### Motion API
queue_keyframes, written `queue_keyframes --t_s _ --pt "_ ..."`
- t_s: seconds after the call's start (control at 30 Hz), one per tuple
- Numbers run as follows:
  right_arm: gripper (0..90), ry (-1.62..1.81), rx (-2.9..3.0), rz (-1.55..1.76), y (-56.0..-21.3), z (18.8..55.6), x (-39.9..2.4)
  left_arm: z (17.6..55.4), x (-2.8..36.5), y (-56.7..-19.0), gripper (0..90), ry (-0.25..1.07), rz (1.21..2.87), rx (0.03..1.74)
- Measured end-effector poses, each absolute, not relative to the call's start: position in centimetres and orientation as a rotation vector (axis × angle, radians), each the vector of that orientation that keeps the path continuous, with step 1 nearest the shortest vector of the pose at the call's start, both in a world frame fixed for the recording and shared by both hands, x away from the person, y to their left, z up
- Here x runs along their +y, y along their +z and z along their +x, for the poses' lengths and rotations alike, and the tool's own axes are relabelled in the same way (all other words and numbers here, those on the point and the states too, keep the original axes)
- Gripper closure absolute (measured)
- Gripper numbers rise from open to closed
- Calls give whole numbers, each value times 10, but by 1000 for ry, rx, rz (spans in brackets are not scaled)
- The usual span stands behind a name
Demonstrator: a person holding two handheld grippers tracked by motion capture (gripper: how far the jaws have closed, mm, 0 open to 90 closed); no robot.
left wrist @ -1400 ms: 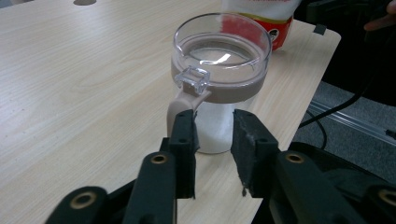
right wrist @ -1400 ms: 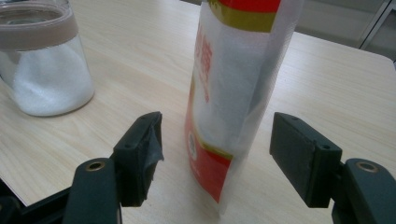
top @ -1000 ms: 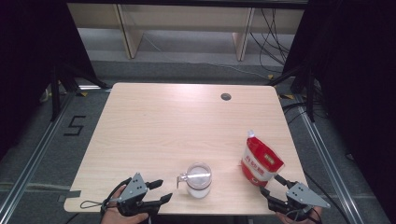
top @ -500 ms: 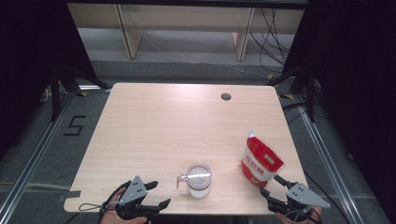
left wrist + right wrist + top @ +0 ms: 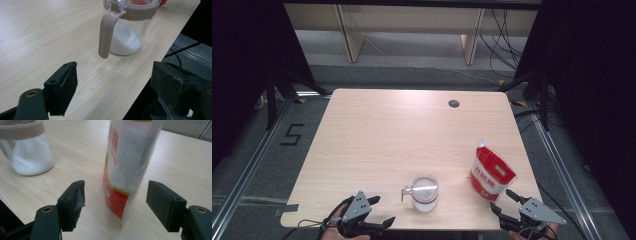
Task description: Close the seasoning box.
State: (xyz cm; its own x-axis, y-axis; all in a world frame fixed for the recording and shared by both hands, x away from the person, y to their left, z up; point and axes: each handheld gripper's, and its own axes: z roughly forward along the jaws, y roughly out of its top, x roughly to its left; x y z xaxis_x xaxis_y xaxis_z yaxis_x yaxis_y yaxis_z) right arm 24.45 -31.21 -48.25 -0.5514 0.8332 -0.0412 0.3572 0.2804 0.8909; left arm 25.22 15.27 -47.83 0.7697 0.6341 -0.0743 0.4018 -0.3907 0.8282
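My left gripper (image 5: 382, 210) sits at the near table edge, released; jaws have just been opening, nothing between them. Glass jar (image 5: 127, 32) of white powder stands just ahead, its beige handle (image 5: 106, 35) facing me. My right gripper (image 5: 504, 202) is released too, jaws wide, with the red-and-white pouch (image 5: 127, 165) upright just ahead of them, untouched. Jar is off to its left.

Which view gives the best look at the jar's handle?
The left gripper view: the jar's handle hangs close ahead, side-on, beyond the open left gripper. In the high view it is a small stub at the jar's left. The right gripper view catches the jar's glass wall, not its handle.
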Motion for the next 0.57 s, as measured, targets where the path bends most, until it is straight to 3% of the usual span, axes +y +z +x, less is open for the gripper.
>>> queue_keyframes --t_s 0.57 --pt "303 1216 2066 1057 -485 245 -311 253 155 -480 204 321 2038 796"
